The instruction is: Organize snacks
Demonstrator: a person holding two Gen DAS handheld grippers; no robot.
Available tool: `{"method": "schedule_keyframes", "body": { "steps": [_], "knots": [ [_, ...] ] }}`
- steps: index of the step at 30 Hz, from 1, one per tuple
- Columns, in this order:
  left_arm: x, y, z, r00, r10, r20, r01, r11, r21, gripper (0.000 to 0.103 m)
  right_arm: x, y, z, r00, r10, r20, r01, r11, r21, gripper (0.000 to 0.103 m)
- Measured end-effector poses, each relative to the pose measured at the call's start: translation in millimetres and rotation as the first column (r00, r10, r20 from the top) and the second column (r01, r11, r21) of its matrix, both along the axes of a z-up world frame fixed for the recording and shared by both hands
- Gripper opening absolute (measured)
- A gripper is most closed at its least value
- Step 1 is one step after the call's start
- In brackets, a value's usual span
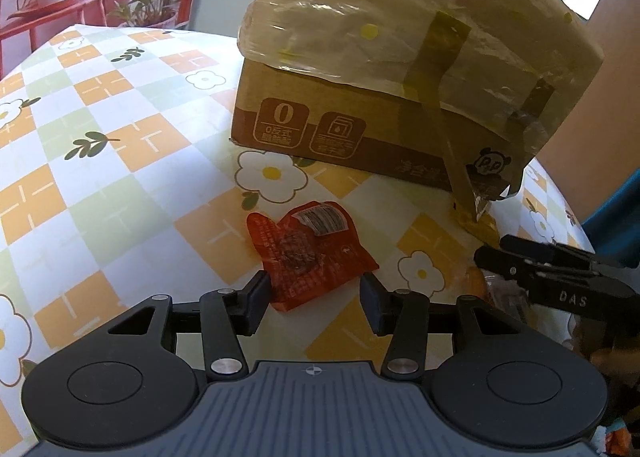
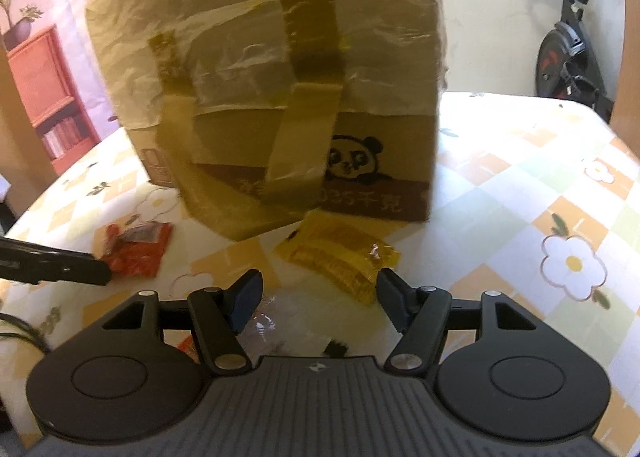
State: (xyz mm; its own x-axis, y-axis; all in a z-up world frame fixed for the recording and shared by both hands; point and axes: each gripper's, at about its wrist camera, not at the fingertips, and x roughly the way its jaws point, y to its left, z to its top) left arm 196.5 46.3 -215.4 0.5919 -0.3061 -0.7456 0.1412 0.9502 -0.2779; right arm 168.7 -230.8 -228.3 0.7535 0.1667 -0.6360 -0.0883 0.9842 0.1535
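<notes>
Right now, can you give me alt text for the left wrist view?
The left hand-held gripper hangs open over a red snack packet on a flower-patterned tablecloth. A taped cardboard box stands behind; the right hand-held gripper enters at right.

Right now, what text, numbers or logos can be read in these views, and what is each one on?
"0": brown square icon on the box.
"P&P", roughly: panda logo on the box.
"035千克": box's bottom band, partly hidden.
"DAS": right claw.
Barcode on the red packet: print too small.
Yellow packet: nothing legible.
</notes>
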Motion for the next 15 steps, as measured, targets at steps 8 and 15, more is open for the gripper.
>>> {"method": "schedule_keyframes", "body": {
  "steps": [8, 15],
  "knots": [
    [0, -11, -1, 0.998, -0.058, -0.001, 0.058, 0.998, -0.030, 0.051, -6, 9, 2, 0.998, 0.062, -0.010, -0.061, 0.997, 0.044, 0.066],
    [10, -34, -5, 0.988, -0.148, 0.039, 0.148, 0.989, 0.021, 0.051, 0, 0, 12, 0.998, 0.011, 0.063, -0.008, 0.999, -0.039, 0.066]
  ]
}}
